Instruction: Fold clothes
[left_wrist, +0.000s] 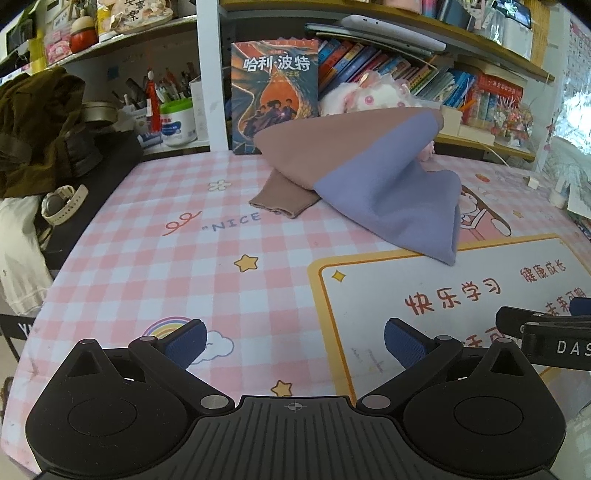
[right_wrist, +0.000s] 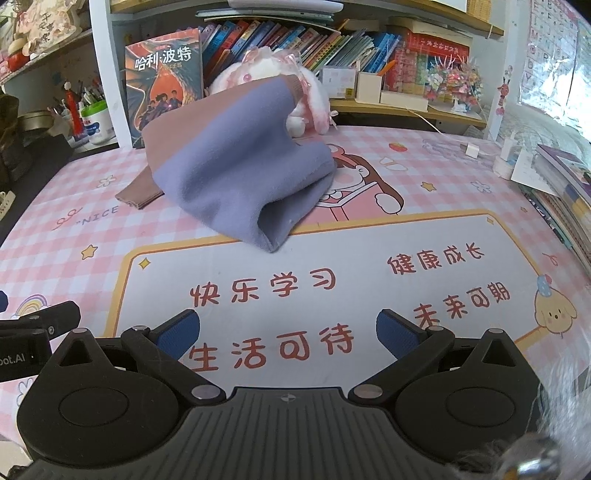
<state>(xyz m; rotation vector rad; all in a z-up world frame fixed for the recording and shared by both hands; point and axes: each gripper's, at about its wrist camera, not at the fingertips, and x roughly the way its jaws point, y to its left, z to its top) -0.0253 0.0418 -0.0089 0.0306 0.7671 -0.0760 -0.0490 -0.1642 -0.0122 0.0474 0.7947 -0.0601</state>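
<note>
1. Left wrist view: your left gripper (left_wrist: 293, 345) has its fingers (left_wrist: 186, 341) spread wide and holds nothing. Below them lies the pink-checked mat (left_wrist: 155, 266) that covers the desk.
2. Same view: the garment (left_wrist: 369, 173), brown and lavender, sits well ahead of the fingers and a little to the right. It is bunched into a raised heap, and one brown cuff (left_wrist: 282, 201) lies flat on the mat at its left side.
3. Same view: behind the garment a book (left_wrist: 275, 96) stands upright against the shelf, with a plush toy (left_wrist: 364, 98) just beside it. A watch (left_wrist: 61, 205) lies far out to the left of the fingers. The black arm of your right gripper (left_wrist: 546, 328) enters at the right edge.
4. Right wrist view: your right gripper (right_wrist: 288, 334) also has its fingers (right_wrist: 399, 334) spread apart and empty, above the white panel (right_wrist: 332, 280) with red characters.
5. Same view: the garment (right_wrist: 236, 158) lies ahead of the fingers and slightly left. Its lavender corner rests on the panel's yellow border, and the plush toy (right_wrist: 306, 92) is touching it from behind.
</note>
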